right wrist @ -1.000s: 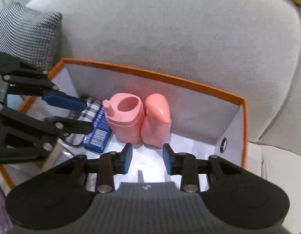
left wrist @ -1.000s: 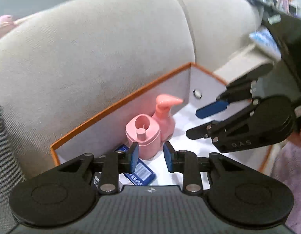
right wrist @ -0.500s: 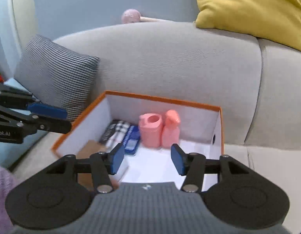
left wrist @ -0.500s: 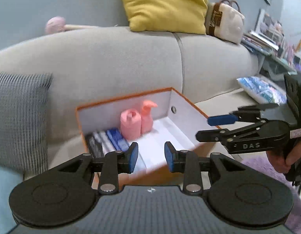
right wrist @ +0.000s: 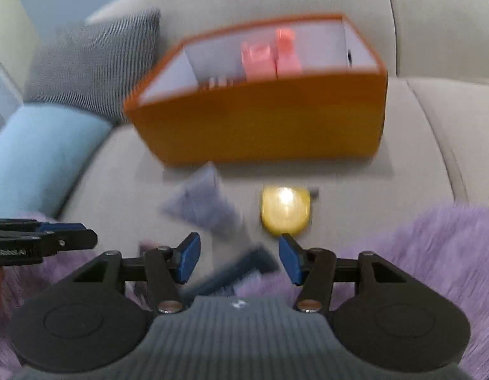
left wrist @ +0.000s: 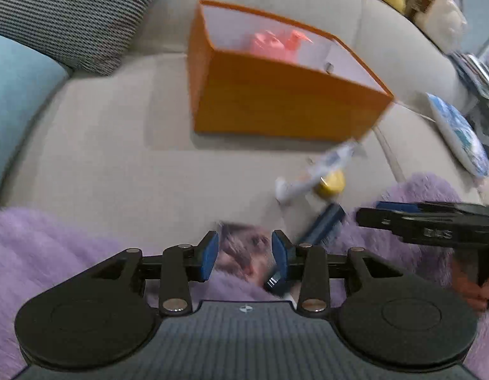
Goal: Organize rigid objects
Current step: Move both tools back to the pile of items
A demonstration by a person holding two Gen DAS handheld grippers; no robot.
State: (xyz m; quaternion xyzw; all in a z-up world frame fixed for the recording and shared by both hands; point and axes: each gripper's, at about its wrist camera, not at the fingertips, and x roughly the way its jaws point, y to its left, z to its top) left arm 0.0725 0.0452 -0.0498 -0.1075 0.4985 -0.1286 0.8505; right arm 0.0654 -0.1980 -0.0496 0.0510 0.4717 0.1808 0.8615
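Note:
An orange box point(left wrist: 276, 107) stands on the grey sofa seat and holds two pink bottles point(left wrist: 276, 39); it also shows in the right wrist view point(right wrist: 260, 120). In front of it lie a yellow jar point(right wrist: 285, 210), a white tube point(left wrist: 320, 167), a dark blue bar point(left wrist: 320, 224) and a blurred flat pack point(right wrist: 203, 202). My left gripper point(left wrist: 245, 255) is open and empty over a blurred card point(left wrist: 244, 247) on the purple blanket. My right gripper point(right wrist: 239, 259) is open and empty above the dark blue bar point(right wrist: 241, 269).
A purple fluffy blanket point(left wrist: 70, 253) covers the sofa's front. A striped grey cushion point(left wrist: 76, 9) and a light blue cushion point(right wrist: 38, 158) lie at the left. A blue-white pillow point(left wrist: 460, 133) lies at the right. Both views are motion-blurred.
Both grippers have pulled back out of the box and dropped low over the loose items on the seat. The right gripper's jaws have opened wider.

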